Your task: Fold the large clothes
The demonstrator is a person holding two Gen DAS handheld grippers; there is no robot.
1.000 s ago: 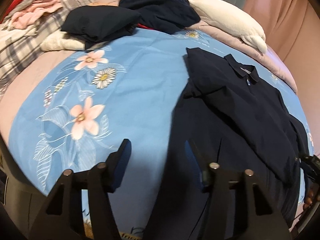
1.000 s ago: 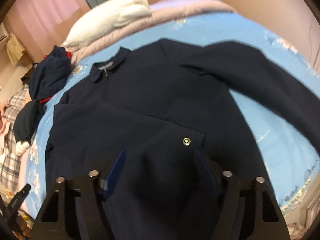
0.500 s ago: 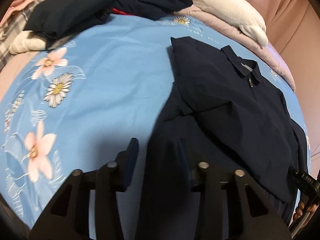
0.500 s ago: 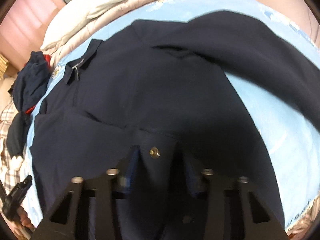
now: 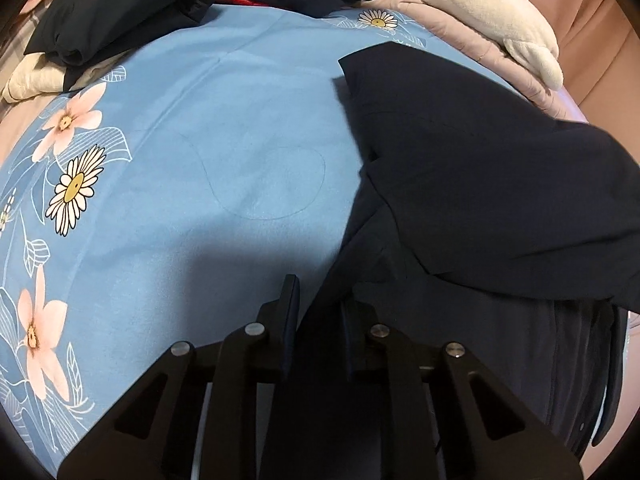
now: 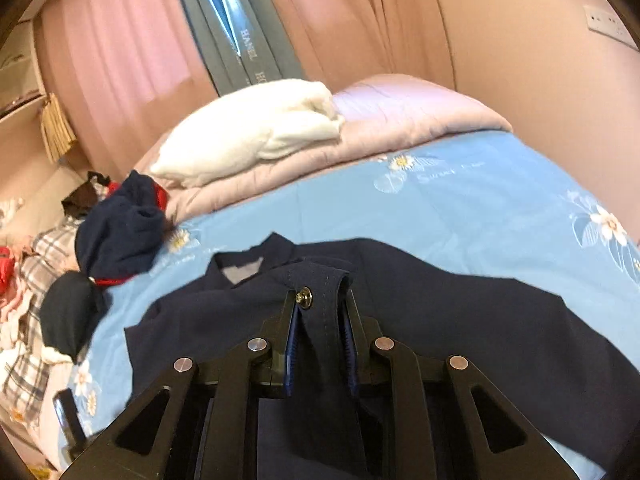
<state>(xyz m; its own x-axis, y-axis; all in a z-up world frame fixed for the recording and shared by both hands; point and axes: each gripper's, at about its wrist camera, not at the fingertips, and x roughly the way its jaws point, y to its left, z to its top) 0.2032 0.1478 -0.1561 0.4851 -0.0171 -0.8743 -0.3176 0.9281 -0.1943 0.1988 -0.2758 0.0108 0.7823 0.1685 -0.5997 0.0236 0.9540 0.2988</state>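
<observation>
A large navy jacket [image 5: 460, 168] lies spread on the bed, one part folded over its body. My left gripper [image 5: 320, 308] is low at the jacket's left edge. Its jaws are closing, and dark cloth fills the gap between the fingers. In the right wrist view the jacket [image 6: 460, 300] stretches across the sheet with its collar [image 6: 240, 272] toward the pillows. My right gripper [image 6: 320, 312] has its jaws closing on a raised navy strip with a metal snap button [image 6: 304, 295], which stands up between the pads.
The blue floral sheet [image 5: 240, 140] lies bare to the left of the jacket. Dark bundled clothes [image 5: 120, 8] sit at the far left. A white pillow [image 6: 256, 136] and a pink quilt [image 6: 400, 120] line the head of the bed, with curtains [image 6: 120, 40] behind.
Both grippers narrowed from wide open onto jacket cloth. The left one slid right to the jacket's edge. The right one rose with the snap-button strip, and its view tipped up toward the curtains.
</observation>
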